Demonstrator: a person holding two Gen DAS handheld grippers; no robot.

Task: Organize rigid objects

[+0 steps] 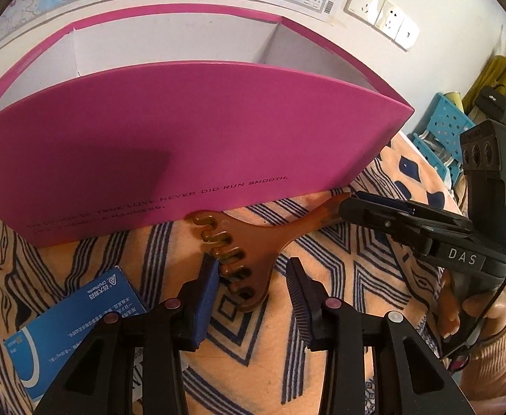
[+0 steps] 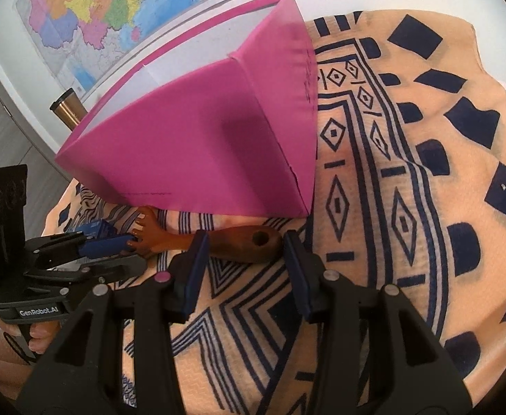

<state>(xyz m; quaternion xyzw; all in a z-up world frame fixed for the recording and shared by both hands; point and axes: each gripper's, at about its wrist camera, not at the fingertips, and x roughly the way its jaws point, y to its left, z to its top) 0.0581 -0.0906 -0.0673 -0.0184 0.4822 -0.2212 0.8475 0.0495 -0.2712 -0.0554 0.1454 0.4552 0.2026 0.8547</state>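
A brown wide-tooth comb (image 1: 249,242) lies on the patterned cloth just in front of an open pink box (image 1: 190,131). My left gripper (image 1: 253,276) is open, its fingers on either side of the comb's toothed head. My right gripper (image 2: 242,249) is open around the comb's handle (image 2: 249,242), the jaws not closed on it. The pink box shows in the right wrist view (image 2: 197,148) behind the comb. The left gripper's tip (image 2: 114,245) shows there at the comb's teeth, and the right gripper (image 1: 370,204) shows in the left wrist view at the handle.
A blue card box (image 1: 76,325) lies on the cloth at the left, by the left gripper. An orange cloth with dark blue patterns (image 2: 408,173) covers the table. A metal cup (image 2: 67,109) stands behind the box. A map hangs on the wall (image 2: 114,3).
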